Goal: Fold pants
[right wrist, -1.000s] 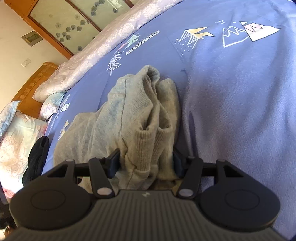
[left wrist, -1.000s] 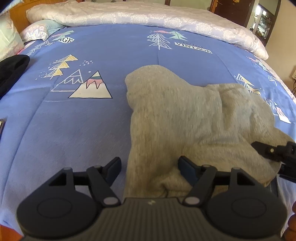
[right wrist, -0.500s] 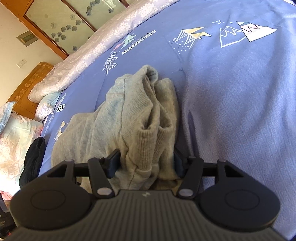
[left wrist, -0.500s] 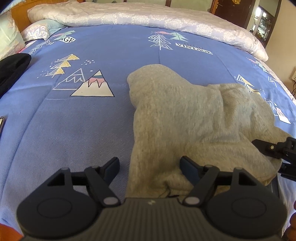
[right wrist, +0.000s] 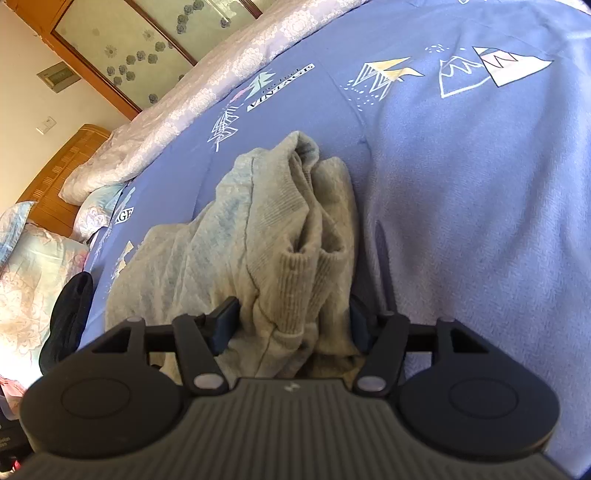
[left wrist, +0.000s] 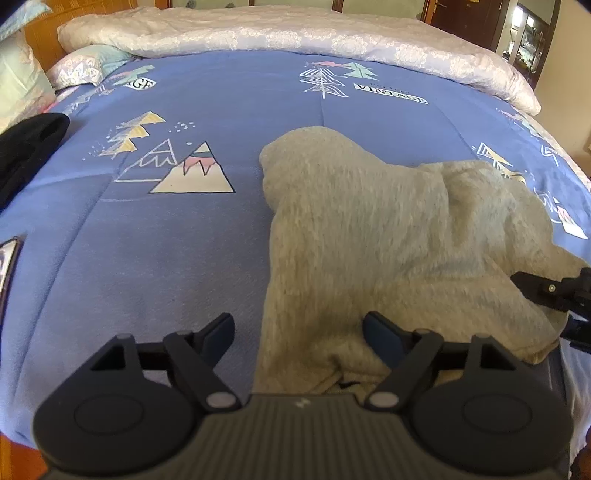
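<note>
Grey knit pants [left wrist: 369,236] lie bunched on the blue bedspread [left wrist: 166,258]. My left gripper [left wrist: 299,332] is open over the pants' near left edge; cloth lies between its fingers, not clamped. In the right wrist view the pants [right wrist: 258,236] show two ribbed cuffs [right wrist: 303,273] side by side. My right gripper [right wrist: 291,317] is open, its fingers on either side of the cuffs, touching the cloth on both sides. The right gripper's finger also shows at the right edge of the left wrist view [left wrist: 546,291].
A black garment [left wrist: 26,147] lies at the bed's left side, also in the right wrist view [right wrist: 70,317]. A pale folded quilt [left wrist: 295,33] runs along the far edge. Pillows [right wrist: 33,269] and a wooden headboard [right wrist: 62,173] are at the left.
The left gripper has drawn back slightly, so the pants sit a little farther ahead. The right gripper has shifted slightly; its fingers stay around the cuffs.
</note>
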The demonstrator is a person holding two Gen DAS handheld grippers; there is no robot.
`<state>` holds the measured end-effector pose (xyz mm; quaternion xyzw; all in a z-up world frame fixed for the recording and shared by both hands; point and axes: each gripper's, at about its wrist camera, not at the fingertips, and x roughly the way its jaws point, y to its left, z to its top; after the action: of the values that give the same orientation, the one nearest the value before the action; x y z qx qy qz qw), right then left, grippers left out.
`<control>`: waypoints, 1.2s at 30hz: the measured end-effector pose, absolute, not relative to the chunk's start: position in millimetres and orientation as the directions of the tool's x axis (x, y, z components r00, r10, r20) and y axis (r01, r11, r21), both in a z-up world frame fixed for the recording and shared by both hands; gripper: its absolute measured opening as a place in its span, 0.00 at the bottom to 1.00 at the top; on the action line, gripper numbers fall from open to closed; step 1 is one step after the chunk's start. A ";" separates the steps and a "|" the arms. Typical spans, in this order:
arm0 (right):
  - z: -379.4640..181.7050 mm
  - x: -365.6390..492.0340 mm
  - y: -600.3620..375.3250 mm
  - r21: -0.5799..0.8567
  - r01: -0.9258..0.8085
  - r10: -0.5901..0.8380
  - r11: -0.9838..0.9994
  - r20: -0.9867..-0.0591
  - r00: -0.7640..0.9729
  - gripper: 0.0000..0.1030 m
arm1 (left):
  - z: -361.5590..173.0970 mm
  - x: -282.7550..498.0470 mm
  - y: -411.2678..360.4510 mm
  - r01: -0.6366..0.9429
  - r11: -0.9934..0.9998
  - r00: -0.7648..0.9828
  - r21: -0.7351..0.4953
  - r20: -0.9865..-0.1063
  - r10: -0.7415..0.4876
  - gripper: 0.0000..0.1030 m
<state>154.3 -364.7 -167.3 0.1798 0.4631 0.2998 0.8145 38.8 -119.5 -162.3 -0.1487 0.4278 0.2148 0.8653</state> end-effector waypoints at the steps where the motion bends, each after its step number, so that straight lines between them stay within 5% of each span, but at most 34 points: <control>1: -167.5 154.6 -365.5 0.572 -0.322 0.656 0.754 -0.645 0.391 0.62 | -161.9 38.2 -120.0 -0.499 0.864 0.540 -0.070 -0.805 0.247 0.79; 9: -168.6 154.9 -367.6 0.587 -0.315 0.666 0.746 -0.638 0.387 0.62 | -157.8 27.6 -126.7 -0.522 0.853 0.533 -0.020 -0.788 0.308 1.00; 36: -171.4 153.6 -372.8 0.621 -0.314 0.694 0.718 -0.613 0.377 0.67 | -160.1 34.6 -133.5 -0.517 0.855 0.506 0.044 -0.789 0.347 1.00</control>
<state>153.6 -372.8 -171.4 0.2058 0.4617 0.3138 0.8037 34.6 -133.5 -160.1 -0.0991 0.4290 0.2505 0.8622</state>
